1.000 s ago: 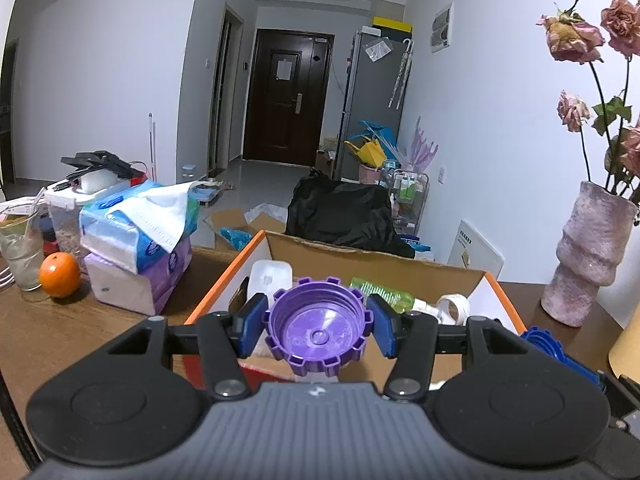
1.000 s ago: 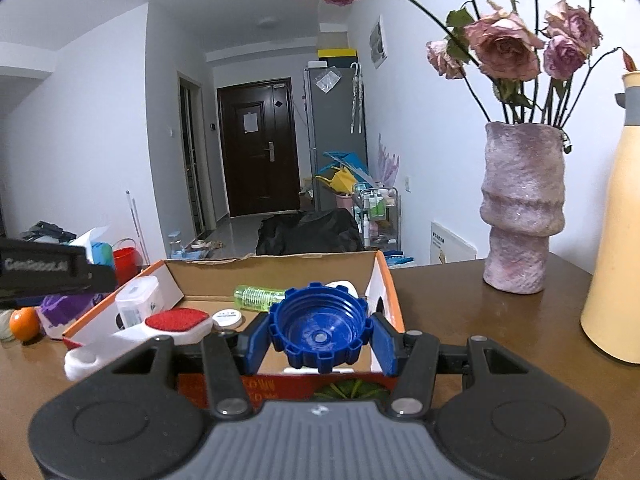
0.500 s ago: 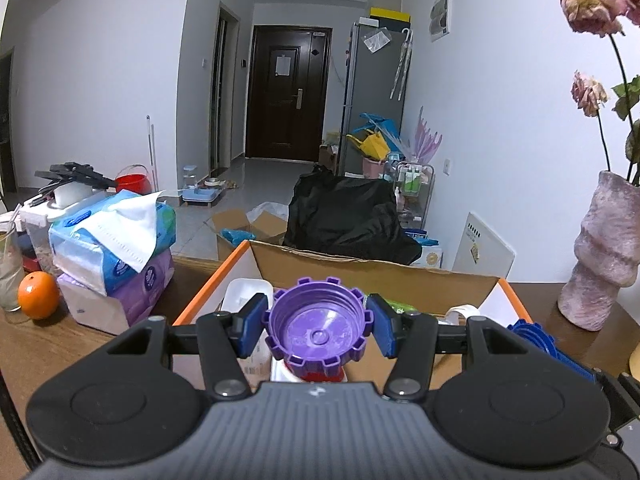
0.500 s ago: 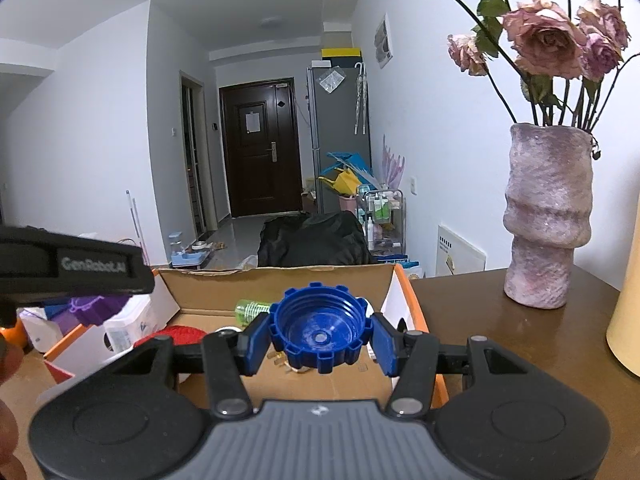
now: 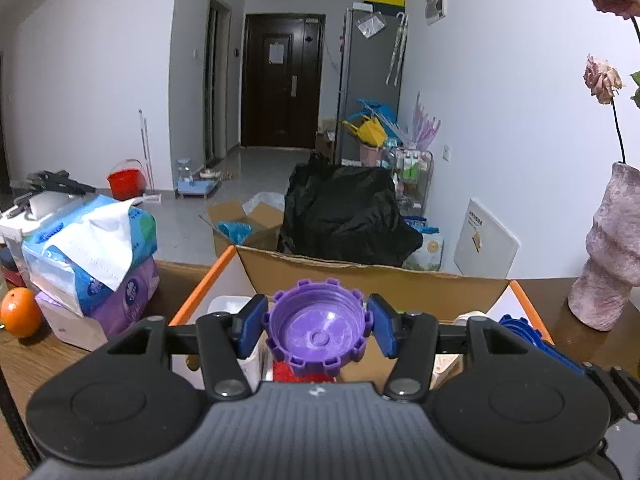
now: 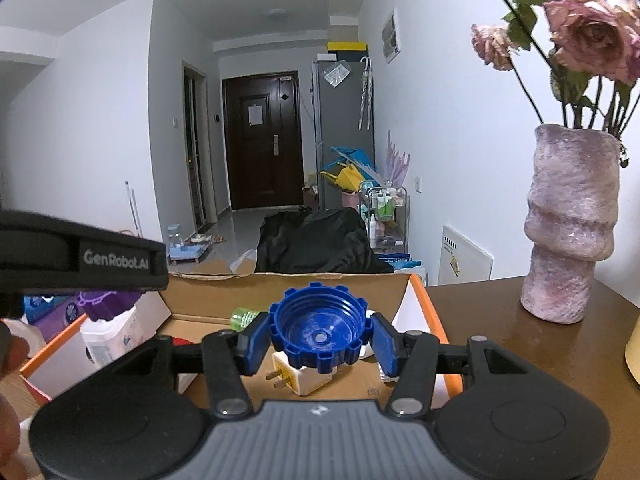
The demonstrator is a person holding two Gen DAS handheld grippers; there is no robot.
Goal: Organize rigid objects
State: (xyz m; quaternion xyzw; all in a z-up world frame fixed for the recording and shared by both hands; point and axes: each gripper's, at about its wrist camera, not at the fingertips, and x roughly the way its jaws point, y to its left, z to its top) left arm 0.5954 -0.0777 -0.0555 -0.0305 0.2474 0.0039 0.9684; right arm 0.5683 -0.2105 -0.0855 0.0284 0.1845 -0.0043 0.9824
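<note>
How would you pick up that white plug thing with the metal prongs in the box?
Grip the white plug across its blocky body, on the flat sides, coming down from above. It lies on the cardboard box floor with its prongs pointing left, so keep off that end. The right gripper is busy now, clamping the blue cap.

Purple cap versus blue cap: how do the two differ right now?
The purple cap sits in the left claw, above a red item in the cardboard box; the blue cap sits in the right claw, above a white plug. They differ in colour, holder and what lies beneath. Both are notched, open side toward the camera, clamped at the sides.
</note>
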